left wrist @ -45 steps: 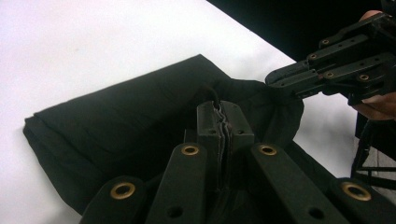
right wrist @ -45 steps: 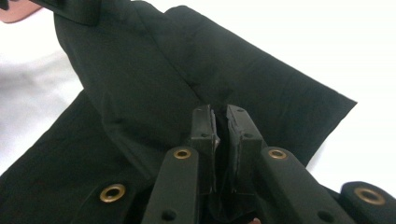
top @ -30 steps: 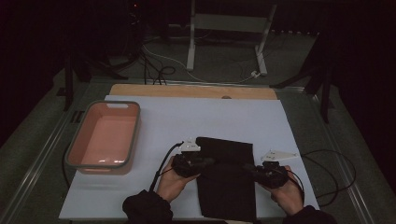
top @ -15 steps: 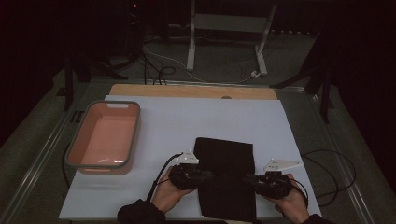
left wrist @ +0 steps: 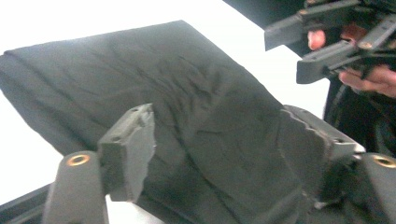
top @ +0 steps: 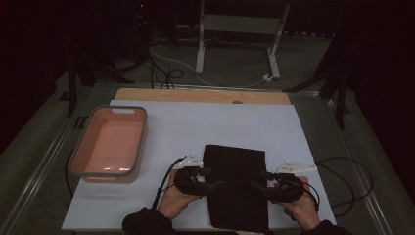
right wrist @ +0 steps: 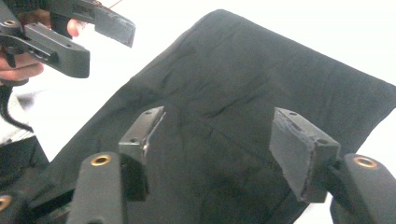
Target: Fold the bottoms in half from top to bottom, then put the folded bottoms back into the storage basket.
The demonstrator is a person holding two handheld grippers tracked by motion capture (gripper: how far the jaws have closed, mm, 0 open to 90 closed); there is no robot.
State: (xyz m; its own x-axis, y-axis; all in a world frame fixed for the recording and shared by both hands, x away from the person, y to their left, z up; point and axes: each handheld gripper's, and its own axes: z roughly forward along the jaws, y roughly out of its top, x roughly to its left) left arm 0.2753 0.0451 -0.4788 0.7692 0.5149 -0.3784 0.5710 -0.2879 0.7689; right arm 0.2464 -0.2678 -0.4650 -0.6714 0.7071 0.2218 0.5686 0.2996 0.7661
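Note:
A black folded cloth (top: 237,188) lies flat on the white table cover, reaching the near edge. My left gripper (top: 215,185) comes in over its left edge and my right gripper (top: 254,186) over its right edge, tips facing each other. Both sets of jaws have just been opening. In the left gripper view the cloth (left wrist: 187,107) lies beneath the spread pads of the left gripper (left wrist: 219,140), with no pad pressing on it. The right gripper view shows the same cloth (right wrist: 243,84) under the right gripper (right wrist: 219,140). Each view also catches the other gripper, open.
A pink tray with a grey rim (top: 142,142) stands on the left of the table. A bare wooden strip (top: 200,95) runs along the far edge. Cables (top: 342,171) trail off to the right. Stand legs and cords lie on the floor beyond the table.
Both hands have slid a little toward the near edge. The jaws of both grippers have spread and let go of the cloth, which now rests flat.

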